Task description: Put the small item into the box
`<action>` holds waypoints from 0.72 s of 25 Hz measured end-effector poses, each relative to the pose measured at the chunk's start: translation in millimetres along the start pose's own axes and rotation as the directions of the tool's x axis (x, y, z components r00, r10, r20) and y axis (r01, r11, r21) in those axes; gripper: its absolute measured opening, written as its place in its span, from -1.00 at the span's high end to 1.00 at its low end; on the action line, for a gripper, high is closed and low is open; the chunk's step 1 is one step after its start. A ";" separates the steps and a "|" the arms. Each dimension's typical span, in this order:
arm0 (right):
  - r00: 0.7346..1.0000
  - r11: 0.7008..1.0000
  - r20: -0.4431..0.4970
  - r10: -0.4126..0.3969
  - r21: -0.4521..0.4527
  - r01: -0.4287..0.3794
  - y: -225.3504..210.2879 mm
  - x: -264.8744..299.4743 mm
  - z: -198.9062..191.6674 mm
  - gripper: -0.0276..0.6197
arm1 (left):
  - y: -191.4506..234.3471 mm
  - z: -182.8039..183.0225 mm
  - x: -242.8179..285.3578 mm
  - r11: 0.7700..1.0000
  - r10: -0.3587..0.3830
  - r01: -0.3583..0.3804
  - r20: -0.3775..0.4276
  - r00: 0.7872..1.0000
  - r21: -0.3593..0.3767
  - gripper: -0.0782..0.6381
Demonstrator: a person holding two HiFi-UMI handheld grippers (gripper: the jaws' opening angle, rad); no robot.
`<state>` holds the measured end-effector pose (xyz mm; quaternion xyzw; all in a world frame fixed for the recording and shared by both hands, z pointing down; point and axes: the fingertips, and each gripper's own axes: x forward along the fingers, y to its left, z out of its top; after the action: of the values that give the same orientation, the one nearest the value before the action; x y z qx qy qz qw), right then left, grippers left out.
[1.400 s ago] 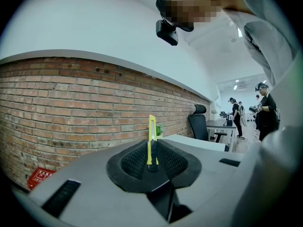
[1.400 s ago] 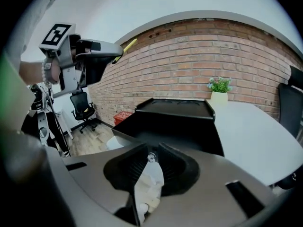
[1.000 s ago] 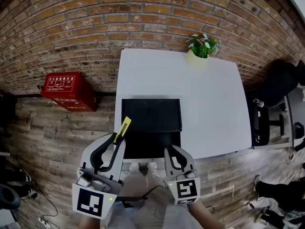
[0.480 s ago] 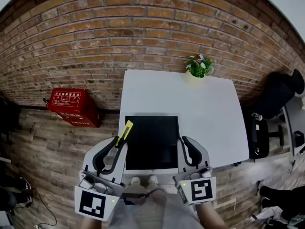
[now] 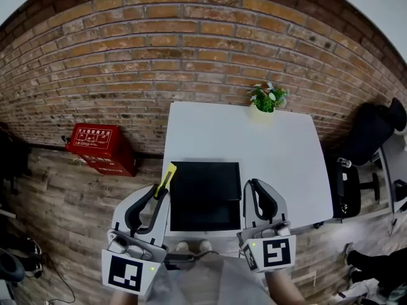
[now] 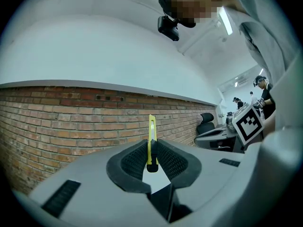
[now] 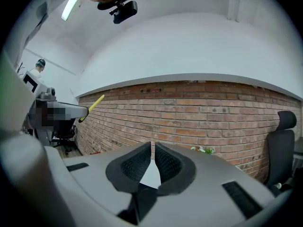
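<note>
The left tongs (image 5: 161,190) still grip the yellow cutter (image 5: 168,172) beside the left edge of the box (image 5: 206,196). The right tongs (image 5: 253,187), closed on nothing, have moved right, off the box.

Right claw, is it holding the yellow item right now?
No, the right claw is closed with nothing between its jaws, while the yellow item is clamped in the left claw.
</note>
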<state>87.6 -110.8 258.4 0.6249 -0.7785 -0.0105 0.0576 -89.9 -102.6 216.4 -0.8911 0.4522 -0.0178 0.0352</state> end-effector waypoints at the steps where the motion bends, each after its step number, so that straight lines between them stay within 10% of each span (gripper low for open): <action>1: 1.000 1.000 -0.002 0.002 0.001 -0.002 0.4 0.3 -0.7 0.74 | -0.3 -0.2 0.5 1.000 0.000 0.000 0.000 1.000 0.001 0.58; 18: 1.000 1.000 -0.026 -0.012 0.015 0.012 -9.3 -1.8 -9.0 0.74 | -8.4 -7.8 12.5 0.999 -0.036 0.036 -0.020 0.999 -0.002 0.58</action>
<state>97.9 -110.6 266.3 0.6302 -0.7739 0.0031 0.0629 -76.3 -108.1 224.9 -0.8989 0.4363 -0.0270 0.0294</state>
